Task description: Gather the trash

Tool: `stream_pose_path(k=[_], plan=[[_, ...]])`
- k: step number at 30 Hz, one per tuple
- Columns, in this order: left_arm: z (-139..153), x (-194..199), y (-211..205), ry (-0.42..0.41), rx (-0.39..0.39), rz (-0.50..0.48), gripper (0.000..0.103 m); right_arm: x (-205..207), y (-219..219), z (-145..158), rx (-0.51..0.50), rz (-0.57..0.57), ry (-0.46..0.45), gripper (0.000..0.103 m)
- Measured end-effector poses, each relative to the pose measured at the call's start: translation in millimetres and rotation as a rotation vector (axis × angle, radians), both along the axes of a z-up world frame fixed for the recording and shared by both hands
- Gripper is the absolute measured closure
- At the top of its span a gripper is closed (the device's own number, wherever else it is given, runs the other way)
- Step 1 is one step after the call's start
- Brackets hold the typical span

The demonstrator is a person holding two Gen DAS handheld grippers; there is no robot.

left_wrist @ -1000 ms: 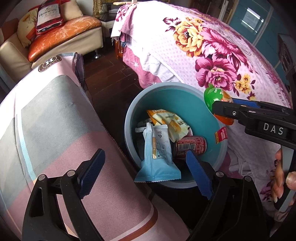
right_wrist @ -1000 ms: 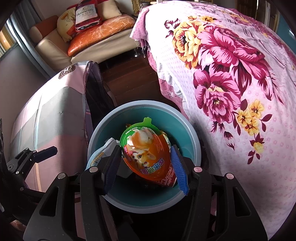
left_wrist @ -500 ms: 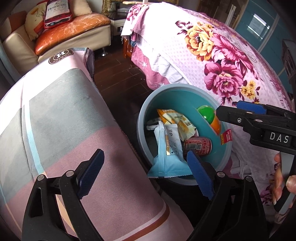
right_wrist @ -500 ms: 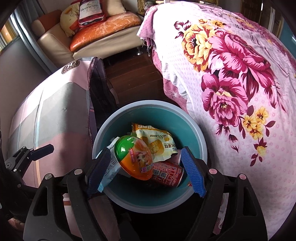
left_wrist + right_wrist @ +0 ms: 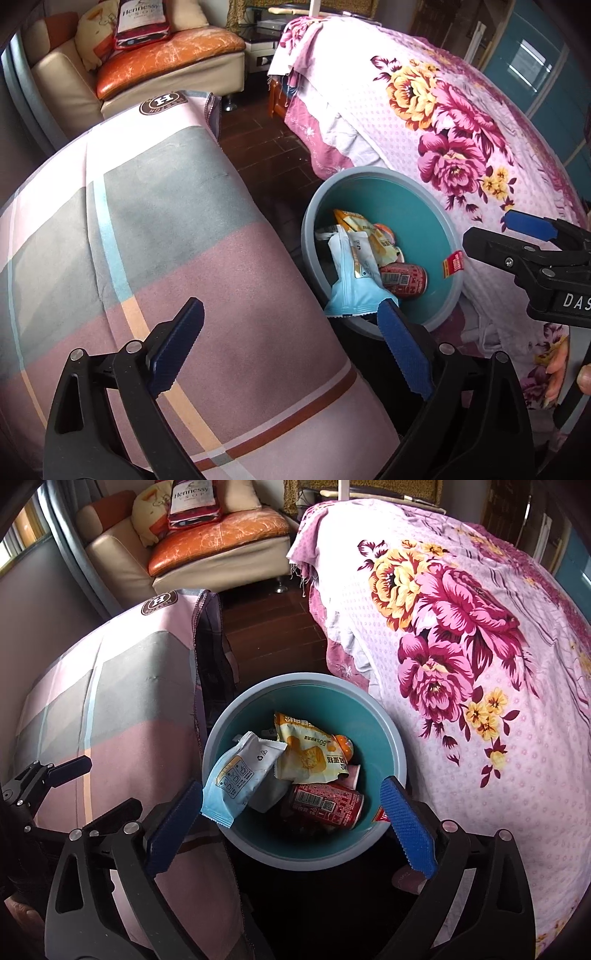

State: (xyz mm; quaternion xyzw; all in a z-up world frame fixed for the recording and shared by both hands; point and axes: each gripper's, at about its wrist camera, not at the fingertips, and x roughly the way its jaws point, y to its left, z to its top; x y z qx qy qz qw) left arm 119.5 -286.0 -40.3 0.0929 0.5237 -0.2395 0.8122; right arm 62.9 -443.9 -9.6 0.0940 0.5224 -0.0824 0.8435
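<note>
While the orange egg-shaped capsule (image 5: 343, 746) lay in the teal bin (image 5: 384, 716), the right gripper (image 5: 291, 827) had just spread its fingers wide, empty; the left gripper (image 5: 291, 347) gaped empty too.

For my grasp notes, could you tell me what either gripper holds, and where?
Nothing: the left gripper and right gripper are open and empty above the bin.

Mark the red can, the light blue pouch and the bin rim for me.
red can (image 5: 325, 805): right wrist view, on its side wall by the barcode.
light blue pouch (image 5: 236, 779): right wrist view, middle of its printed face.
bin (image 5: 400, 753): right wrist view, grey rim on the bed side.
</note>
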Motion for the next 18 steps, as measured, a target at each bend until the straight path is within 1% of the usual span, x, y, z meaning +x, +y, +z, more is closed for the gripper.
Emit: stream_pose_path(k=[2,8,18], plan=[[6,-5,8,-0.012,-0.001,0.017,0.005,-7,7,5,-0.017,0.005,0.001,0.009],[20,-18,35,-0.036,-0.010,0.051,0.004,-28,27,21,-0.043,0.007,-0.020,0.007],[28,-35,75,-0.042,-0.026,0.116,0.004,-50,54,33,-0.040,0.022,-0.039,0.007]])
